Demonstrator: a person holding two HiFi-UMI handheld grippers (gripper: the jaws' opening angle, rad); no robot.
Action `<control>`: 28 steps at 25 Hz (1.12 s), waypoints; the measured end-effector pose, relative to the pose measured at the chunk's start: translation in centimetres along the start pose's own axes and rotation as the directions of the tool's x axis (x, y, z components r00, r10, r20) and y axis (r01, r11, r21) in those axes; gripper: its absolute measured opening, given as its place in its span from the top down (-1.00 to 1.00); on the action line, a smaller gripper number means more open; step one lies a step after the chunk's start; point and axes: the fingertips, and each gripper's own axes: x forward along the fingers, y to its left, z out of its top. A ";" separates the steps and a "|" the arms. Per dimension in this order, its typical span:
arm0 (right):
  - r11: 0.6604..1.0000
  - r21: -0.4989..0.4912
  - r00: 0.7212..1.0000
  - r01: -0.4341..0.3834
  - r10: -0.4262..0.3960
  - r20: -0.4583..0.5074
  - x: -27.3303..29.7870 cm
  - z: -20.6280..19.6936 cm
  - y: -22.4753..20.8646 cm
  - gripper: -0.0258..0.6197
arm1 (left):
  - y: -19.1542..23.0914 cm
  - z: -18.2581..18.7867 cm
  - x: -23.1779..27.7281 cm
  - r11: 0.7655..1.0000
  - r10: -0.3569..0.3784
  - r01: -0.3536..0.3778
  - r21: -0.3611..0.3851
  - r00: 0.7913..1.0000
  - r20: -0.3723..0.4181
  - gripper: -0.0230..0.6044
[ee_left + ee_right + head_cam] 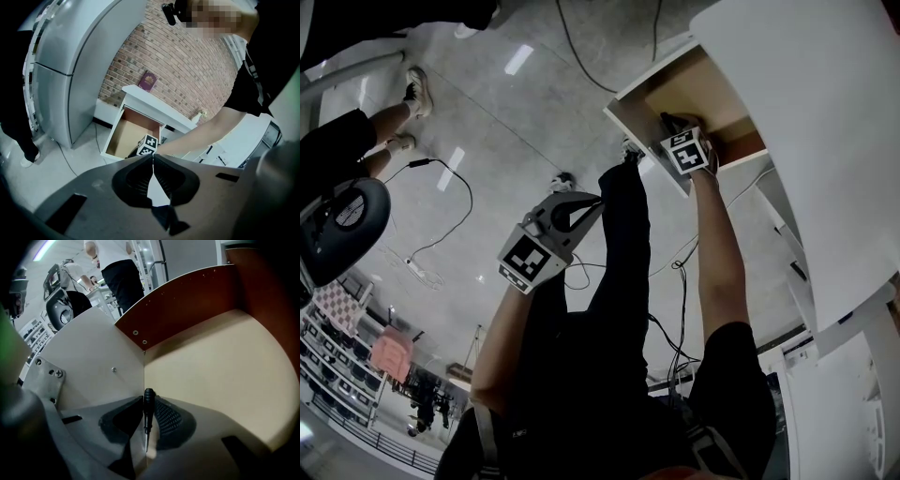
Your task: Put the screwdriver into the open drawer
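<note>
dropping it from here looks like the main risk. the slim black-handled screwdriver hangs over the tan floor of the open wooden drawer with a white front panel. as far as i can tell it is not resting on that floor, so on release it could bounce, roll against the white panel on the left, or land tip-first and mark the board. it lies lengthwise between the pads of the right gripper, which look clamped on its handle, with the metal tip pointing back at the camera. a weak pinch on so thin a handle could let it swivel. the left gripper waits well apart from the drawer, its jaws closed tip to tip on nothing. inside the drawer i see only the right gripper and the screwdriver; part of its floor is out of sight.
</note>
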 end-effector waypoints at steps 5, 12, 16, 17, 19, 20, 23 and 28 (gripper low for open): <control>1.000 0.021 1.000 -0.004 0.004 0.017 -0.7 0.4 -0.2 0.44 | -0.1 0.6 0.1 1.000 -0.013 0.013 0.011 1.000 0.000 0.87; 0.998 0.057 0.997 0.019 -0.022 0.068 -5.3 0.8 0.2 0.48 | -1.4 2.4 -0.5 0.999 -0.036 0.036 0.029 0.999 -0.001 0.87; 0.996 0.087 0.993 0.033 -0.043 0.107 -8.8 1.2 0.6 0.65 | -1.6 4.2 -0.9 0.996 -0.058 0.058 0.065 0.998 0.002 0.87; 0.995 0.088 0.992 0.042 -0.053 0.118 -9.7 1.3 0.9 0.70 | -1.6 4.8 -1.0 0.995 -0.065 0.065 0.073 0.998 0.005 0.87; 0.994 0.095 0.989 0.054 -0.066 0.133 -11.5 1.3 1.7 0.74 | -1.7 6.2 -1.6 0.994 -0.077 0.075 0.079 0.997 0.017 0.87; 0.993 0.110 0.987 0.054 -0.069 0.142 -12.5 1.4 2.2 0.74 | -1.9 6.9 -1.9 0.994 -0.081 0.079 0.082 0.996 0.024 0.88; 0.978 0.194 0.980 0.072 -0.105 0.171 -15.5 1.2 3.7 0.75 | -2.5 8.8 -2.8 0.990 -0.096 0.092 0.110 0.995 0.034 0.87; 0.951 0.257 0.957 0.171 -0.222 0.186 -20.4 -0.2 6.8 0.75 | -3.9 11.1 -4.4 0.981 -0.131 0.124 0.147 0.991 0.037 0.87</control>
